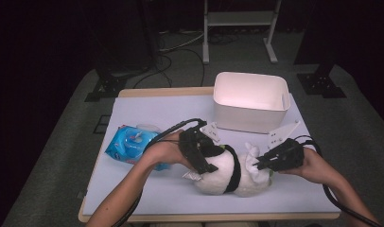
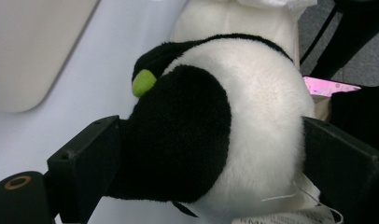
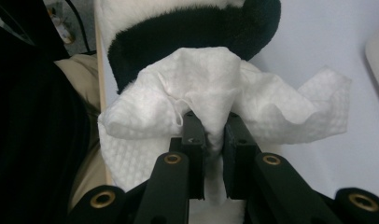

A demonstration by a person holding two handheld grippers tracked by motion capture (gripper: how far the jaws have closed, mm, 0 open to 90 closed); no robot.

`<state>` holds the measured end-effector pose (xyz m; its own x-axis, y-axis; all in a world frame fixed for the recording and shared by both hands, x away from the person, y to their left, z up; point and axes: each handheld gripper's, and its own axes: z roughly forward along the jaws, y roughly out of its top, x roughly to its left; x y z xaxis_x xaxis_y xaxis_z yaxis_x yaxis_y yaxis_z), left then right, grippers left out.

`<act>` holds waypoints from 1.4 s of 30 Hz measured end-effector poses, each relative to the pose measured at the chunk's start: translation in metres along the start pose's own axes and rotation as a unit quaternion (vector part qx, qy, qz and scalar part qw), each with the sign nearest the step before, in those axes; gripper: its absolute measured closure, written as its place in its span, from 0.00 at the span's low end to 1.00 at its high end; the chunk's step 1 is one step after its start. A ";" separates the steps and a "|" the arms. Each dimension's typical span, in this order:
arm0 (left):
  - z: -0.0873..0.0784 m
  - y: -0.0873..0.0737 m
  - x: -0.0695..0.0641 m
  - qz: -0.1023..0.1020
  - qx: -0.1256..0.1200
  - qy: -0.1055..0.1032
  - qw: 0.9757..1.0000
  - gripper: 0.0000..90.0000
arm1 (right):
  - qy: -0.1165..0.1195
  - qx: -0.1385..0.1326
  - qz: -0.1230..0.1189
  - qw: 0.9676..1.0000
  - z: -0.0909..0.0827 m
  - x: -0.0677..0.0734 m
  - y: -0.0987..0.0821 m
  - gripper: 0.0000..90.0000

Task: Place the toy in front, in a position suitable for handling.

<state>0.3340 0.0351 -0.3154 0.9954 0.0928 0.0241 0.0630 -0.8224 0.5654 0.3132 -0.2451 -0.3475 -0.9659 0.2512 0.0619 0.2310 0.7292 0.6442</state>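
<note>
A person at a table wipes a black-and-white plush toy (image 1: 228,172) with a white wet wipe (image 3: 211,98), a handheld gripper in each hand. The left gripper (image 1: 199,153) straddles the toy's round body, its jaws spread wide on either flank with the pads against the fur, steadying the toy where it lies on its side near the table's front edge. The right gripper (image 1: 263,164) has its jaws pinched together on a bunched fold of the wipe, which it presses against the toy's other end, beside a black band of fur.

A blue pack of wipes (image 1: 131,144) lies on the pale blue table (image 1: 147,109) to the left, just behind the person's left forearm, and a white tub (image 1: 250,101) stands at the far side, apparently empty, though its floor is partly hidden by its near wall.

The risks here are small but real. The wipe is held by one narrow fold; a hard drag across the nap could pull it out of the jaws or tear it. The left jaws stand at about their full spread on a soft, rounded body, so a firm push from the right could roll the toy out of their hold or slide it towards the near edge of the table. A sewn-in label (image 2: 290,215) at the toy's base could also snag.
</note>
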 end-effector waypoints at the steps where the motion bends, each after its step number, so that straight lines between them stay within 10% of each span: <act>1: 0.001 -0.001 0.000 0.000 -0.002 -0.002 1.000 0.10 | -0.002 -0.001 0.002 1.000 0.000 0.001 -0.001 0.89; 23: 0.013 -0.013 -0.013 0.030 -0.032 -0.012 0.999 0.21 | -0.009 0.039 -0.067 0.997 0.031 0.000 0.061 0.89; 42: 0.010 -0.018 -0.008 0.027 -0.049 -0.019 0.998 0.21 | -0.045 0.006 -0.005 0.999 -0.013 -0.010 0.006 0.89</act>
<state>0.3252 0.0438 -0.3342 0.9993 0.0267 0.0265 0.0035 -0.7672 0.6414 0.3227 -0.2512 -0.3345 -0.9538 0.3001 -0.0126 0.2243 0.7394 0.6349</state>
